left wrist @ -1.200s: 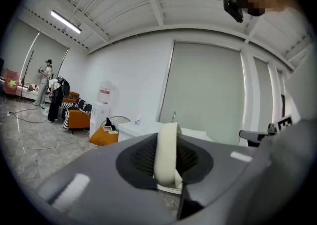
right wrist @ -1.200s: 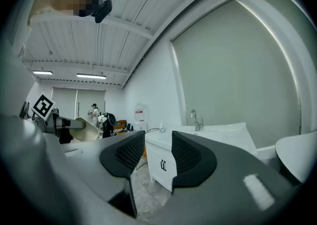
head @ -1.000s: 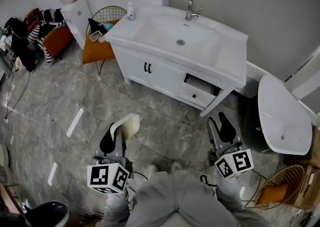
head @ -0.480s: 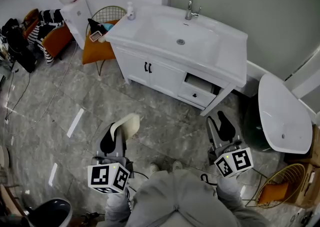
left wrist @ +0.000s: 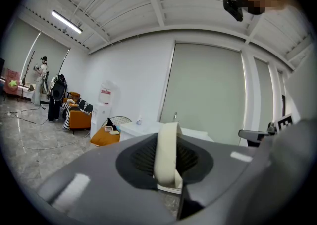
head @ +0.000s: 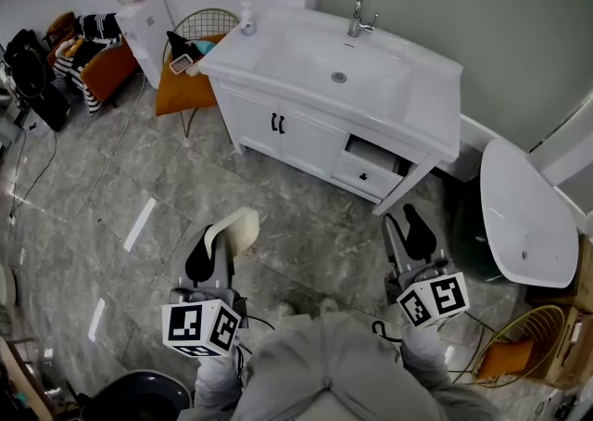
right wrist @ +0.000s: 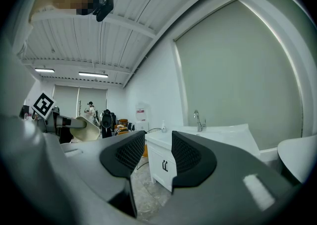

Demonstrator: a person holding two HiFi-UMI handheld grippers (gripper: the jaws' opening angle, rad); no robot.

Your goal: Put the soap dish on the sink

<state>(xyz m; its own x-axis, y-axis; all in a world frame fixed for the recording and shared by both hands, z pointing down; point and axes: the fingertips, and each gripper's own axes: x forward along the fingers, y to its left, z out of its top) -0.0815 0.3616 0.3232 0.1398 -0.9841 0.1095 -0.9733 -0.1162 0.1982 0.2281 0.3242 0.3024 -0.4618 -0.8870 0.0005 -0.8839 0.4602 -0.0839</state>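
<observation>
One sink [head: 310, 50], one soap dish [head: 238, 227], perhaps two wire chairs [head: 176, 92].

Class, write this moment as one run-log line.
left gripper: shut on soap dish | right gripper: open, empty | sink: no dish yet

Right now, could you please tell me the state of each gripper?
Left gripper: shut on the soap dish.
Right gripper: open, nothing between its jaws.

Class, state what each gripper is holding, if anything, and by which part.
The left gripper is shut on the cream oval soap dish, clamping it by one end; the right gripper is open and holds nothing.
</observation>
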